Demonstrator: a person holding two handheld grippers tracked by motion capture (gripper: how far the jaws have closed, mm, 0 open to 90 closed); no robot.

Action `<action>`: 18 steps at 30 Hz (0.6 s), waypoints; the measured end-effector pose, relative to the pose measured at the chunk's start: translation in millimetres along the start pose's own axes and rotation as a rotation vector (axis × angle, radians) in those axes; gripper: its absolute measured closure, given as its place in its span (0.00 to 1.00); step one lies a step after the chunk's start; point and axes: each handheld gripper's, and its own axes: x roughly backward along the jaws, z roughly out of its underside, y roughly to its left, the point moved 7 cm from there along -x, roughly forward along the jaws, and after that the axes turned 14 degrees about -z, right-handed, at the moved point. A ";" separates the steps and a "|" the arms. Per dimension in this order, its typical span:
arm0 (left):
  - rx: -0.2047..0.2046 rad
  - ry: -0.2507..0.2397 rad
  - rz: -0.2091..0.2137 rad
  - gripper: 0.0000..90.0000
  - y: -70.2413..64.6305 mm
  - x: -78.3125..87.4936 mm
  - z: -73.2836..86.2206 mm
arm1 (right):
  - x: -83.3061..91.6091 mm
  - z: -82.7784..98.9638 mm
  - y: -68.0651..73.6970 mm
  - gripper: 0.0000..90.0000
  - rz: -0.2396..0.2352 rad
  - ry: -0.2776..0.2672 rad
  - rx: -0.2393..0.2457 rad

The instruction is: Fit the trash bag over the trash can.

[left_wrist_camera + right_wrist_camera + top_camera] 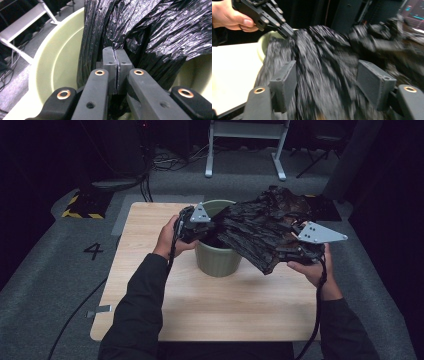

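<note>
A crumpled black plastic bag (260, 227) hangs over a pale green bin (217, 262) in the middle of the wooden table (210, 310). My left gripper (209, 226) sits at the bin's left rim, shut on the bag's edge. In the left gripper view the pads (110, 67) meet on the bag (160, 27) above the bin's (57, 57) inner wall. My right gripper (287, 251) is at the bag's right end. In the right gripper view its jaws (329, 85) stand wide apart, with the blurred bag (324, 55) between them.
A white metal frame (245, 130) stands on the floor behind the table, with cables (170, 160) beside it. A yellow-and-black striped mat (82, 207) lies at the far left. The table's front half is bare wood.
</note>
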 end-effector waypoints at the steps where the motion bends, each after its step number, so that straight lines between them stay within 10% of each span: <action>1: 0.000 0.000 0.000 0.98 0.0 0.0 0.0 | 0.0 0.0 0.0 0.35 0.000 0.000 0.000; 8: 0.045 0.004 -0.017 0.93 9.3 -1.1 9.3 | 2.4 19.4 -14.1 0.28 0.031 -0.011 -0.093; 15: 0.065 -0.029 0.002 0.71 6.9 4.6 5.6 | -16.1 24.6 -11.1 0.69 -0.047 0.017 -0.101; 18: 0.099 -0.038 -0.001 0.45 8.6 9.0 1.3 | -18.5 24.8 -10.2 0.81 -0.060 0.024 -0.090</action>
